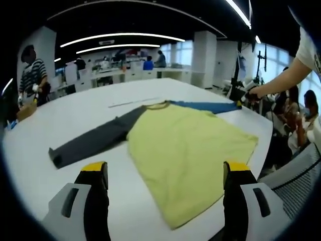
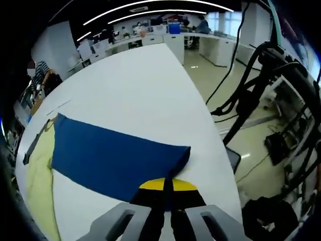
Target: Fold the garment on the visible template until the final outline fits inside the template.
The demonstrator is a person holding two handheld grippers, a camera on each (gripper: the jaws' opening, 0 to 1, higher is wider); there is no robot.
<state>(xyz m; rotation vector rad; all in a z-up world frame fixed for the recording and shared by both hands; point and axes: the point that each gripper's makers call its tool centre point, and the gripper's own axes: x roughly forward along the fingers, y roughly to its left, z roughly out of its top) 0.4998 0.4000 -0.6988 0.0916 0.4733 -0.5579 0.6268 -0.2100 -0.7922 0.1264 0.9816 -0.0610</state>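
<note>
Two tools are at work on one long-sleeved shirt, which lies flat on the white counter across the middle of the left gripper view, its yellow body toward us, a grey sleeve stretched to the left of the frame and a blue sleeve running to the upper right. Our left tool hovers low in that view with its jaws set wide apart and nothing between them, the yellow hem just ahead. Our right tool, at the bottom centre of the right gripper view, has its jaws pressed together on the cuff end of the blue sleeve, near the counter's rounded edge; in the left gripper view we see it at the sleeve's far end, with a person's arm reaching in from the upper right. We judge the first fold is in hand: the blue sleeve is gripped but not yet brought over. The next move calls for carrying that cuff across onto the yellow body without dragging the shirt. We cannot make out any template outline on the counter, and we see no containers here.
</note>
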